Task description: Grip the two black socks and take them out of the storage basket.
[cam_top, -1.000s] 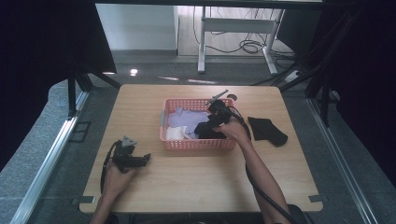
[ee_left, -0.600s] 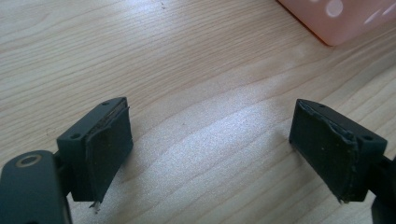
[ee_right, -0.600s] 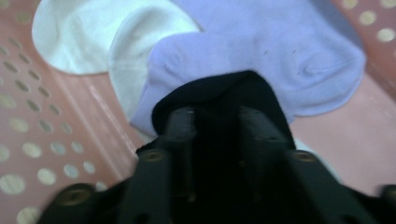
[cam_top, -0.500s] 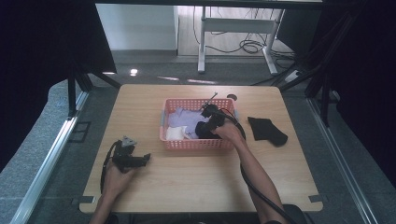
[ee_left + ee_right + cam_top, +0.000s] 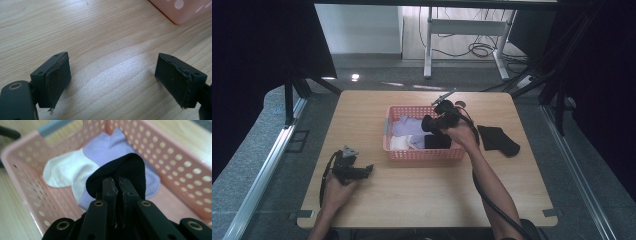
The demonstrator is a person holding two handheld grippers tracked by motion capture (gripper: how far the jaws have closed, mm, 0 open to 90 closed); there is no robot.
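While my right fingers (image 5: 116,185) are clenching the black sock (image 5: 125,170) over the basket (image 5: 180,165), I'm lifting it out; next it is going beside the other sock (image 5: 498,140) on the worktop (image 5: 412,185). My left fingers (image 5: 60,75) are resting released.

Both tongs are black. The left tongs (image 5: 112,80) carry a grey three-cornered plate and worn, frayed pads (image 5: 58,80). The right tongs (image 5: 117,186) show brass-ringed screws and a trailing black cable. Forearms are bare, sleeveless.

Light wooden table (image 5: 412,200), pink basket (image 5: 424,154) near its middle, black sock (image 5: 498,139) lying right of it
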